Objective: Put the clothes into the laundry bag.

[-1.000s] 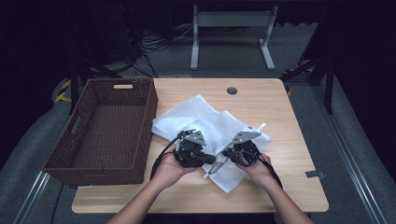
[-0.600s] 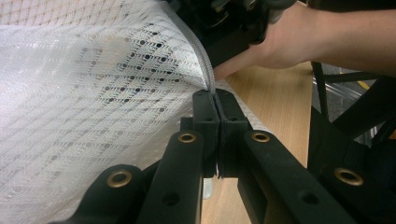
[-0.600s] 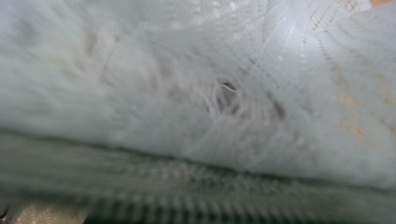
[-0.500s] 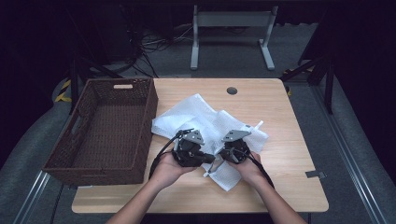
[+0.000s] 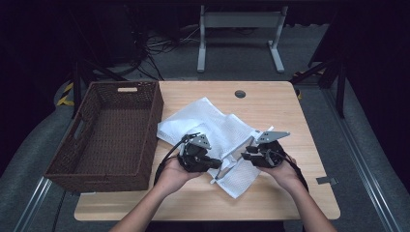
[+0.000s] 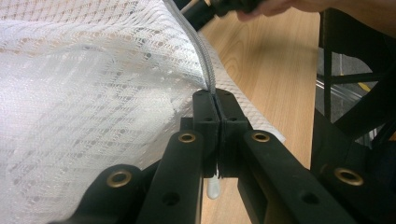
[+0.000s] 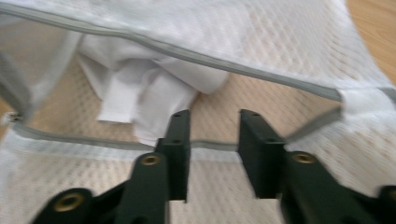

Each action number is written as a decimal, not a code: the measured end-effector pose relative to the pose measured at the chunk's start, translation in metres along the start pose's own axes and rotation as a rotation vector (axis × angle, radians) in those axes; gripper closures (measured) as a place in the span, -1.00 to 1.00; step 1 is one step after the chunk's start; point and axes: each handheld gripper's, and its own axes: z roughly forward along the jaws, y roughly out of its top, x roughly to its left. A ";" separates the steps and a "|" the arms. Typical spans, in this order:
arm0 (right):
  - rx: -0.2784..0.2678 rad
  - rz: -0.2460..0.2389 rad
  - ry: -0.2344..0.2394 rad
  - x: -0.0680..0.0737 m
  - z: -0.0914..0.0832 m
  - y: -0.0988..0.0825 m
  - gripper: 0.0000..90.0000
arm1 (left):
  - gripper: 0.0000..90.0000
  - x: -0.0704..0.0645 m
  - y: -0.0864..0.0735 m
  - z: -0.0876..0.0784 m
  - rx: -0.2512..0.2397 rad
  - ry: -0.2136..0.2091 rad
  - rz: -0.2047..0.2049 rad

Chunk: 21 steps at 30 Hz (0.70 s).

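A white mesh laundry bag point(image 5: 212, 121) lies on the wooden table point(image 5: 275, 101), a white cloth point(image 7: 154, 88) showing inside its open mouth. My left gripper point(image 5: 217, 166) is shut on the bag's grey zipper edge point(image 6: 205, 65), pads pressed together at the seam point(image 6: 215, 100). My right gripper point(image 5: 244, 155) faces it from the right. Its jaws point(image 7: 215, 116) have just been opening and stand apart. The bag's lower edge point(image 7: 93, 140) runs through the gap, with neither pad pressing on it. The upper zipper edge point(image 7: 233, 63) stretches across above.
A dark wicker basket point(image 5: 157, 121) stands at the table's left side, touching the bag's far corner. A round cable hole point(image 5: 240, 94) sits near the table's back edge. Bare wood lies to the right of the bag and along the front edge.
My right gripper first moved left toward the left one, then drew back to the right, and its jaws have parted. The left gripper and the bag stayed put.
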 end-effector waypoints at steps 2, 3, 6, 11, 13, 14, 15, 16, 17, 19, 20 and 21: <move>0.010 -0.015 -0.018 -0.004 0.000 -0.002 0.72 | 0.98 0.000 0.000 -0.001 0.000 -0.003 -0.002; 0.015 -0.017 -0.017 -0.007 0.001 -0.003 0.73 | 0.98 0.000 0.000 -0.001 0.000 -0.005 -0.002; 0.020 -0.004 -0.008 -0.012 0.008 -0.004 0.57 | 0.98 0.001 0.000 -0.003 -0.006 -0.004 -0.005; 0.086 -0.026 0.052 -0.003 0.025 -0.006 0.42 | 0.98 0.001 0.000 -0.003 -0.002 -0.004 -0.003; 0.094 -0.031 0.055 -0.002 0.027 -0.006 0.41 | 0.98 0.001 0.000 -0.002 0.000 -0.007 -0.003; 0.111 -0.042 0.049 0.000 0.030 -0.007 0.43 | 0.98 0.001 0.000 -0.002 0.005 -0.006 -0.003; 0.126 -0.045 0.040 0.001 0.033 -0.007 0.47 | 0.98 0.001 -0.001 -0.001 0.001 -0.005 -0.003; 0.134 -0.043 0.040 0.001 0.035 -0.008 0.51 | 0.98 0.001 -0.001 -0.001 0.003 -0.003 -0.002; 0.134 -0.052 0.038 0.002 0.037 -0.009 0.61 | 0.98 0.000 -0.001 -0.001 0.004 -0.003 0.000; 0.145 -0.076 0.035 0.004 0.037 -0.009 0.85 | 0.98 0.001 -0.001 0.000 0.006 0.001 0.000; 0.144 -0.083 0.030 0.006 0.037 -0.009 0.93 | 0.98 0.001 -0.001 0.001 0.005 0.003 0.001; 0.145 -0.099 0.020 0.007 0.036 -0.009 0.93 | 0.98 0.002 -0.001 0.001 0.006 0.003 -0.001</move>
